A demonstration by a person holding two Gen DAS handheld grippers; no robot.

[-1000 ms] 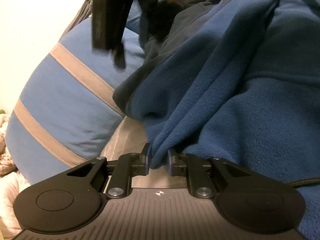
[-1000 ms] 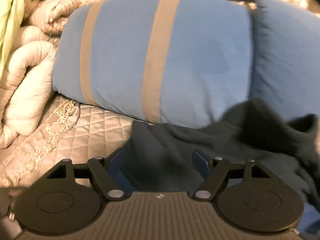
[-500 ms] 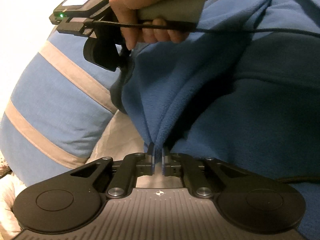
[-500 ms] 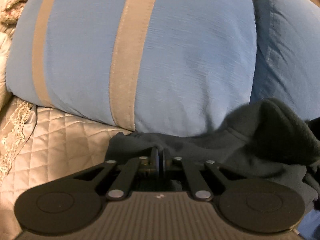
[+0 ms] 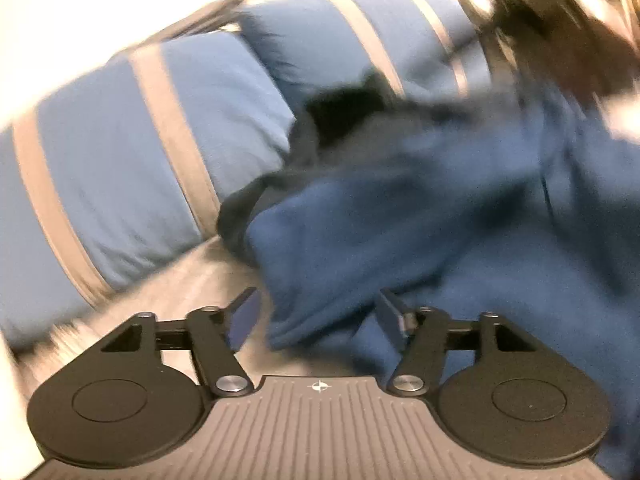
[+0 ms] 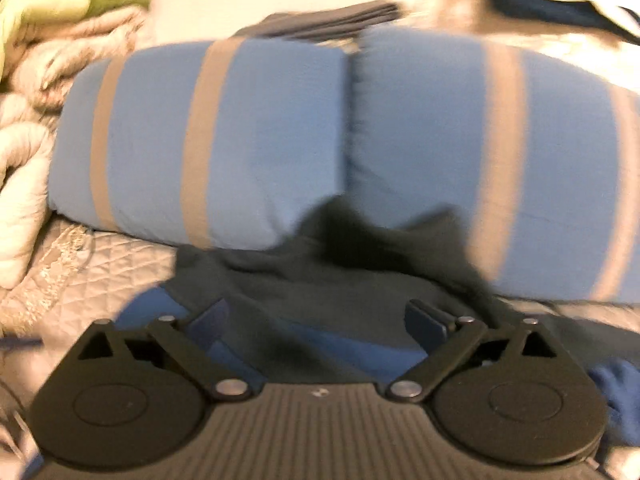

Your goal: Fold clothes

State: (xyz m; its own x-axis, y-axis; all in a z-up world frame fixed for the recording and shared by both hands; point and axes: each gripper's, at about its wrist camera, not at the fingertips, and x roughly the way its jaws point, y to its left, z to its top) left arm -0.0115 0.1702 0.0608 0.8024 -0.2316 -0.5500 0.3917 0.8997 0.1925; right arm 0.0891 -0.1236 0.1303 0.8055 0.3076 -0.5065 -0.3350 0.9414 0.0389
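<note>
A blue fleece garment [image 5: 420, 216] with a dark grey lining lies crumpled on the quilted bed, against the pillows. My left gripper [image 5: 316, 316] is open, with a fold of the blue fleece lying loose between its fingers. In the right wrist view the garment's dark grey part [image 6: 328, 280] lies in front of my right gripper [image 6: 320, 320], which is open over it. A strip of blue fleece [image 6: 360, 350] shows just under the right fingers. Both views are motion-blurred.
Two light blue pillows with tan stripes [image 6: 224, 140] [image 6: 500, 168] stand behind the garment. The grey quilted bedspread [image 6: 100, 264] is in front of them. A rolled cream comforter [image 6: 24, 168] lies at the left. Folded dark clothes [image 6: 332, 20] sit behind the pillows.
Both grippers were shut on the garment half a second ago and have opened, letting it go. The garment has dropped onto the bed and both cameras have pulled back.
</note>
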